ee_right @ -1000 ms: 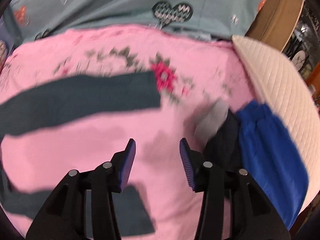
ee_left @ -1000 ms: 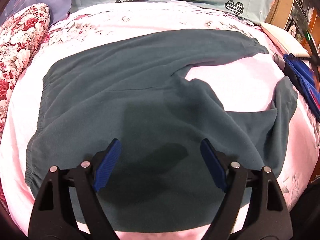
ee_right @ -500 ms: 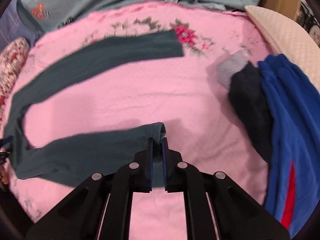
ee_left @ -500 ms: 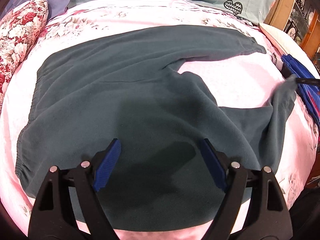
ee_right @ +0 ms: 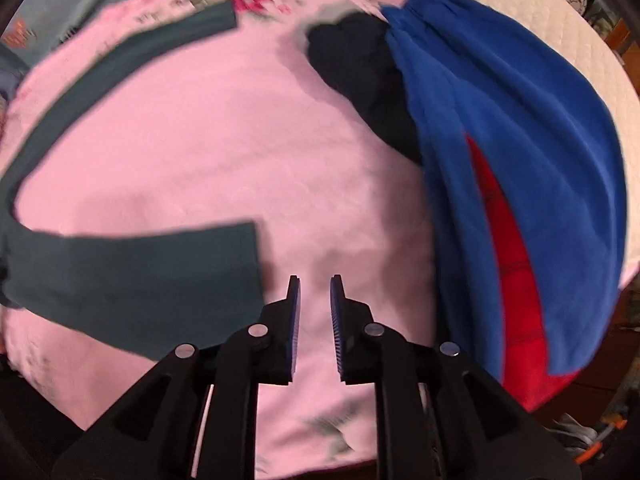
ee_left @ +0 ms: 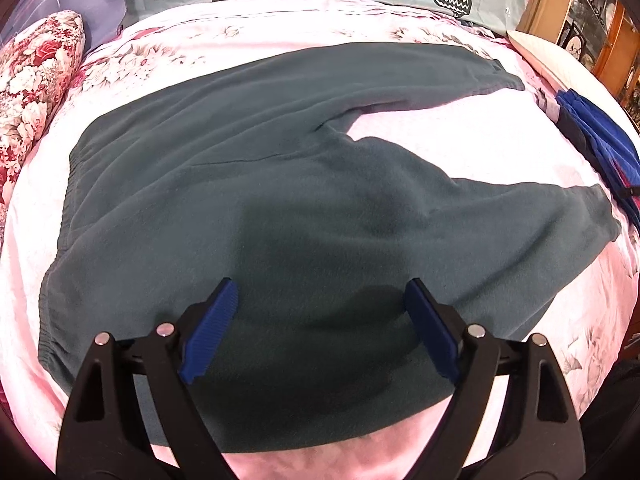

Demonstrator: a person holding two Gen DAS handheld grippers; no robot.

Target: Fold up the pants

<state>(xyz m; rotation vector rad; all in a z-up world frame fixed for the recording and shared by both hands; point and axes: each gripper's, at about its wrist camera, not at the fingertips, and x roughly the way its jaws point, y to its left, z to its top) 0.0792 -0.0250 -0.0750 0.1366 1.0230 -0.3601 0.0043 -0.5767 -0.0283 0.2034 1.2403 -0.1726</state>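
Observation:
Dark teal fleece pants [ee_left: 248, 184] lie spread flat on a pink floral bedsheet [ee_left: 472, 136], waistband at the left, both legs running to the right with a gap between them. My left gripper [ee_left: 320, 324] is open and empty, hovering over the seat of the pants. In the right wrist view my right gripper [ee_right: 315, 320] is slightly open and empty over bare sheet, just right of the near leg's cuff [ee_right: 224, 272]. The far leg's cuff [ee_right: 208, 24] lies at the upper left.
A pile of blue, red and black clothes [ee_right: 520, 152] lies at the right on the bed, also seen in the left wrist view [ee_left: 592, 132]. A floral pillow [ee_left: 32, 80] sits at the far left. A white quilted cushion [ee_right: 540, 4] lies behind the pile.
My right gripper, shut on the near leg's cuff half a second ago, has let it go and moved right. The near leg now lies straighter. The left gripper stayed open.

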